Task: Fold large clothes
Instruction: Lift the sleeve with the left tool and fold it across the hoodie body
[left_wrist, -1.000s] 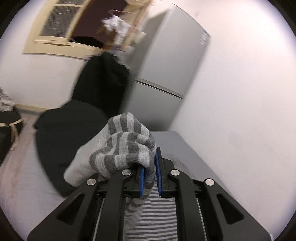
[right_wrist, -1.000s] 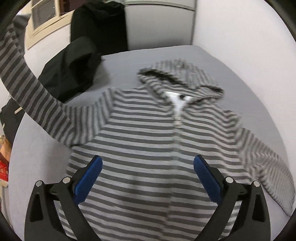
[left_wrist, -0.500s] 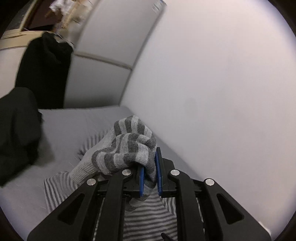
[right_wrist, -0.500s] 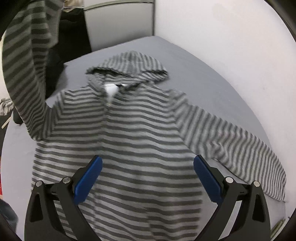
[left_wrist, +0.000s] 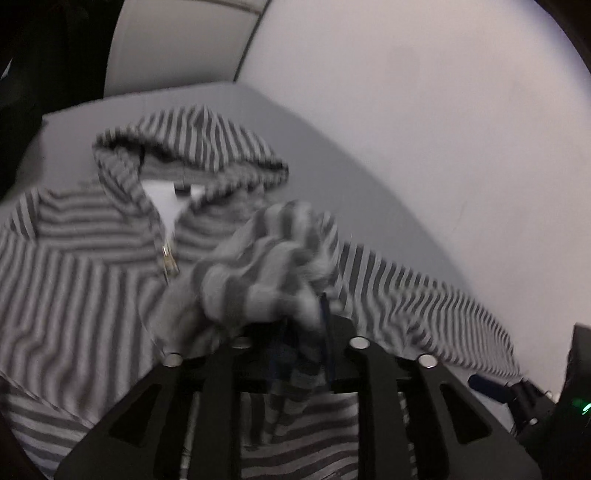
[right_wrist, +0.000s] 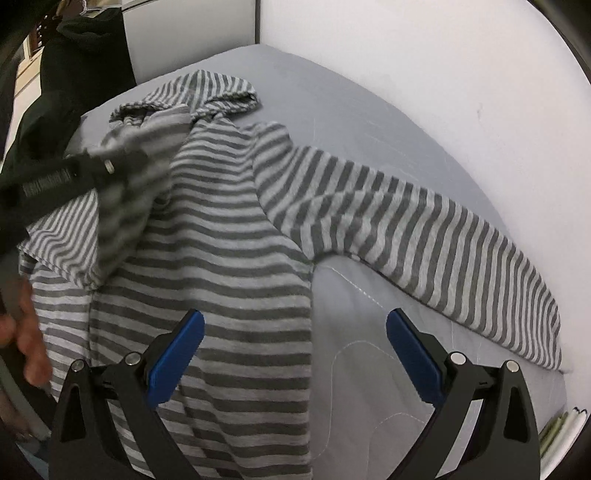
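Spread face-up on the grey bed (right_wrist: 369, 122), the striped hoodie (right_wrist: 229, 236) has one sleeve (right_wrist: 424, 229) stretched toward the wall. Over its chest, the left gripper (left_wrist: 303, 332) is opening its jaws with the other sleeve's bunched cuff (left_wrist: 258, 273) between them. The right gripper (right_wrist: 295, 350) hovers wide open, empty, over the hoodie's side edge.

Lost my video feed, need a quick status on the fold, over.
Left gripper opening, sleeve cuff between its jaws. Right gripper open, empty. Striped hoodie flat on bed, other sleeve outstretched. Nothing blocking.
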